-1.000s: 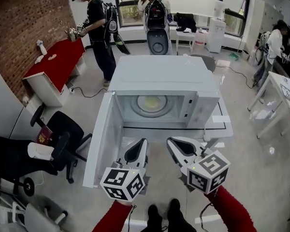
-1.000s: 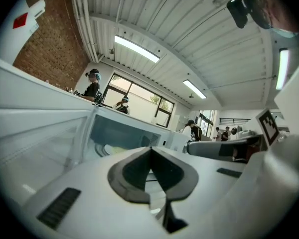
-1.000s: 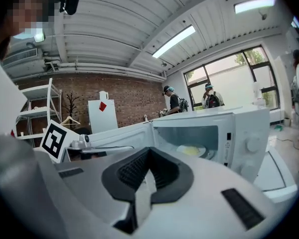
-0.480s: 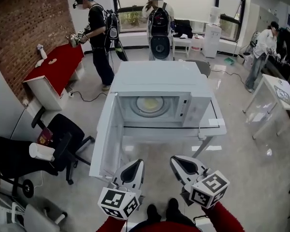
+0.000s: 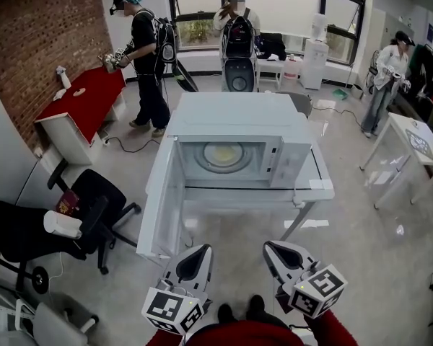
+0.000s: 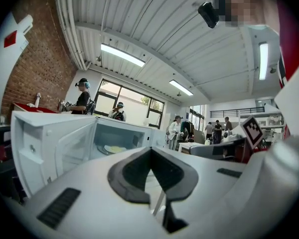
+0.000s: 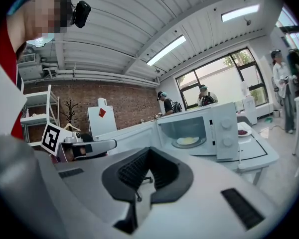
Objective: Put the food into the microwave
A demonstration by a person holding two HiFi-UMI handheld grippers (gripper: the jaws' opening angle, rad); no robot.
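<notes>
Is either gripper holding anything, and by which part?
Nothing is held. The left gripper and right gripper are both shut with nothing between the jaws.

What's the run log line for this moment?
microwave: door open | food: on plate inside | left gripper: shut, empty | right gripper: shut, empty | both grippers short of microwave

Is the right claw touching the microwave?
Apart. The head view shows bare floor between the right gripper and the microwave.
</notes>
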